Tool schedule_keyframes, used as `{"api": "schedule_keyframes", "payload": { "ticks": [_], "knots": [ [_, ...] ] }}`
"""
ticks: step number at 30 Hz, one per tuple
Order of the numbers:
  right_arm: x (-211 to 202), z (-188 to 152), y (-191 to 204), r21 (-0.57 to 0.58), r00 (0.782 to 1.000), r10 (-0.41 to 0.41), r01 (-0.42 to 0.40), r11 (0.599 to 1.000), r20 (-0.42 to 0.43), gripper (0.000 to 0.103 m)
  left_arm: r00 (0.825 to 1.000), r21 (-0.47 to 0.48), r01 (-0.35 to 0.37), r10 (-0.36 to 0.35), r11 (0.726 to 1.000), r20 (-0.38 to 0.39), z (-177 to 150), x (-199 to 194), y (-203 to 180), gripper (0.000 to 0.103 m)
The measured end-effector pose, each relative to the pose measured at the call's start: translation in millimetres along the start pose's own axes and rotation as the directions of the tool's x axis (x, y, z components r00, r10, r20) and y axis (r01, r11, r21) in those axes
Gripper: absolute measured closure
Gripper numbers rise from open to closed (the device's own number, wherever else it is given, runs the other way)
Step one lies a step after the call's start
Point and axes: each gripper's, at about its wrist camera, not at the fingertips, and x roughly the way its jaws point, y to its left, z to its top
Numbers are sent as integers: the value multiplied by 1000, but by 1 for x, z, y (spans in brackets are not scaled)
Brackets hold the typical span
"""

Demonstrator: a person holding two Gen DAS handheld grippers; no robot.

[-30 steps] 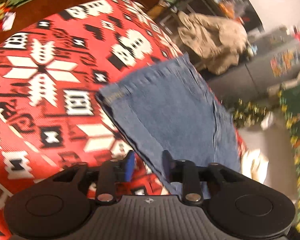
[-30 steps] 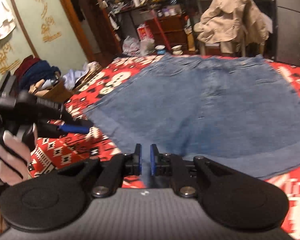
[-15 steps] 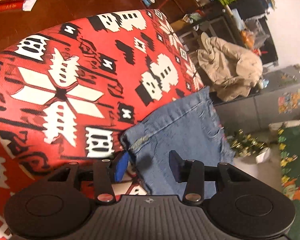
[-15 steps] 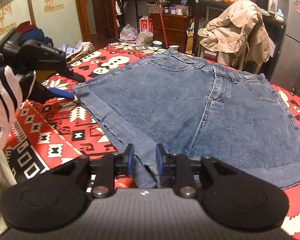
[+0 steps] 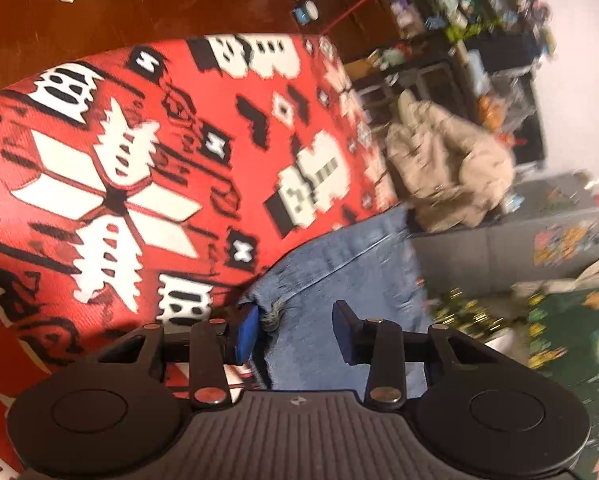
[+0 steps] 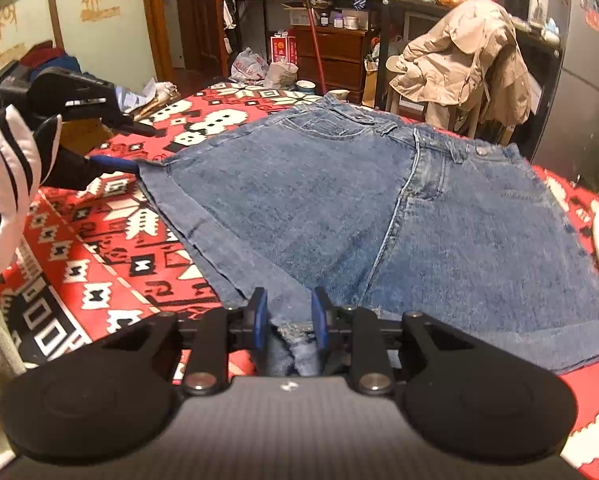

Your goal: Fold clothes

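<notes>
Shorts: you see faded blue denim, matt and coarse, frayed at the hem.
Cover: you have a woven red patterned cloth, ribbed and matt.
Right gripper: matt black plastic, blue pads, shiny metal screws.
Glove: your smooth white-and-black fabric.
Floor: glossy brown wood.

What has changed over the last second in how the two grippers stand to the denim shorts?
The right gripper opened its jaws, letting go of the hem of the denim shorts. The left gripper opened wider at the corner of the shorts. The shorts stayed flat on the red patterned cloth.
</notes>
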Motion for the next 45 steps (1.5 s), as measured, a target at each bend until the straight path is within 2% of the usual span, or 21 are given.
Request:
{"api": "schedule_keyframes", "payload": {
  "ticks": [4, 5, 6, 8, 10, 15, 17, 18, 20, 24, 30, 33, 34, 36, 38, 41, 45],
  "knots": [
    [-4, 1, 9, -117, 1000, -20, 17, 993, -21, 77, 1000, 33, -25, 25, 999, 3, -4, 5, -5, 66],
    [-4, -1, 13, -161, 999, -31, 27, 987, -23, 77, 1000, 30, -27, 27, 999, 4, -3, 6, -4, 71],
    [-4, -3, 17, -205, 999, -42, 36, 978, -25, 77, 999, 18, -39, 39, 999, 9, -1, 7, -3, 82],
    [-4, -7, 25, -291, 997, -65, 54, 955, -27, 78, 997, -2, -78, 78, 997, 16, 4, 9, 1, 95],
    [-1, -11, 33, -363, 995, -95, 79, 928, -27, 78, 997, -14, -74, 74, 997, 14, 7, 9, 4, 95],
    [15, -21, 52, -506, 983, -183, 152, 849, -12, 78, 992, 47, -127, 125, 991, 33, 5, 7, -6, 96],
    [20, -29, 56, -577, 974, -228, 192, 794, 10, 86, 992, 46, -127, 126, 991, 31, 7, 7, -5, 96],
    [19, -32, 57, -595, 973, -230, 194, 780, 16, 98, 992, 48, -127, 125, 991, 29, 8, 6, -5, 96],
    [10, -35, 58, -603, 976, -214, 196, 773, 43, 98, 992, 56, -128, 127, 990, 27, 8, 6, -4, 96],
    [9, -48, 64, -665, 979, -196, 180, 724, 53, 98, 991, 64, -131, 130, 989, 25, 9, 5, -4, 96],
    [7, -68, 72, -751, 984, -166, 157, 641, 64, 95, 996, 8, -92, 92, 996, -14, 17, 4, 6, 96],
    [5, -57, 65, -672, 989, -145, 127, 730, 29, 90, 995, 13, -96, 96, 995, -21, 16, 2, 3, 94],
    [2, -53, 62, -647, 991, -130, 112, 754, 20, 85, 995, 33, -97, 97, 995, -15, 14, -1, -1, 94],
    [-10, -49, 56, -592, 997, -76, 62, 804, 0, 85, 995, 63, -95, 96, 993, -2, 10, -11, -4, 84],
    [-23, -47, 50, -543, 999, -32, 22, 840, -9, 85, 996, 83, -93, 92, 992, 11, 5, -20, -7, 83],
    [-31, -40, 37, -448, 1000, -1, -5, 894, -13, 85, 999, 107, -50, 48, 993, 20, -6, -34, -12, 83],
    [-36, -22, 18, -252, 999, 42, -40, 967, 5, 85, 998, 174, 40, -32, 984, -46, -39, -29, -37, 83]
  ]
}}
